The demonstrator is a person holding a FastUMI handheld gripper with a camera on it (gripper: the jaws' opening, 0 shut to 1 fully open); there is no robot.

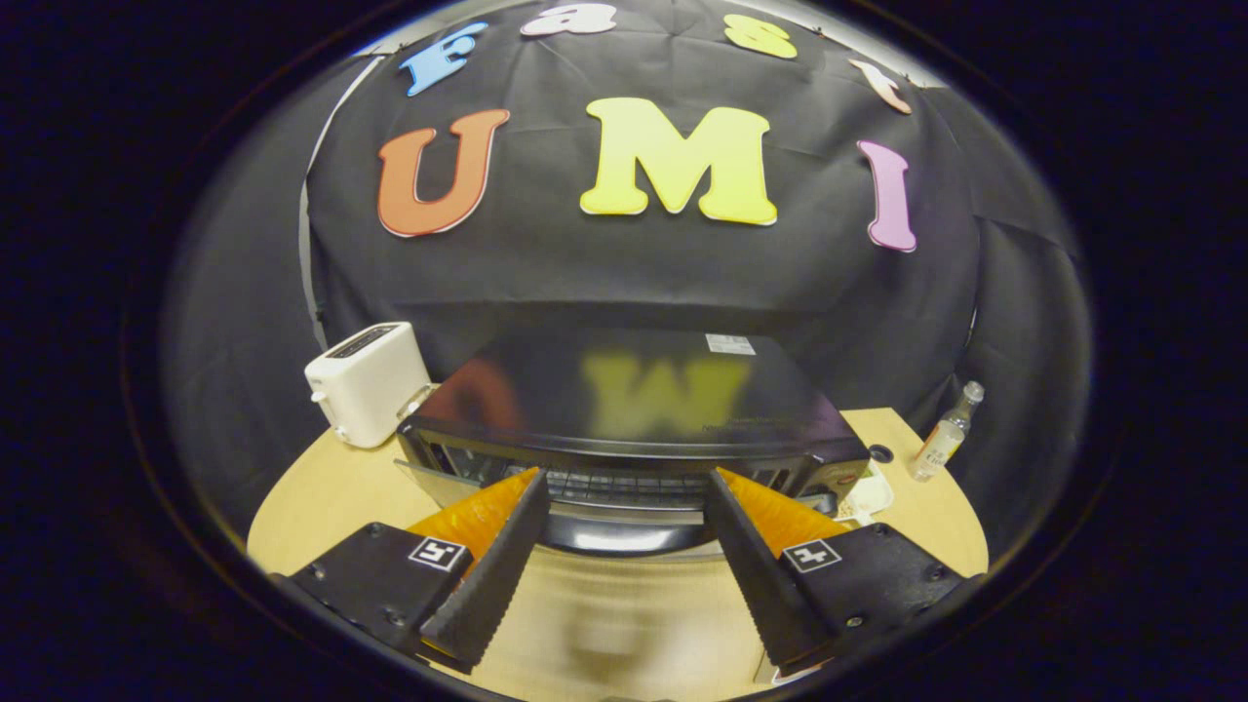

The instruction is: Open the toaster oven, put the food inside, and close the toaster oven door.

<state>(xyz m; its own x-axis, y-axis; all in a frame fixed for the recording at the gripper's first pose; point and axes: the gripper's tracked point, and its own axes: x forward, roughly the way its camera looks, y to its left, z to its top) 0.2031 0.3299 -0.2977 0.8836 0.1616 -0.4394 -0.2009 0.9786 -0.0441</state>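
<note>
black cloth wall (624,273) behind light wooden table (322,497); dim booth, soft glare on tabletop

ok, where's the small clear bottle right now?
Gripper view: the bottle stands upright on the table, right of the toaster oven near the booth wall, beyond the open gripper.

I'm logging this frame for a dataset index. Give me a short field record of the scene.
surface: round wooden table
main item: black toaster oven, just ahead of the fingers
oven door: looks partly open, handle between the fingers
gripper: open, holding nothing
beside the oven: white toaster on one side, small clear bottle on the other
</note>
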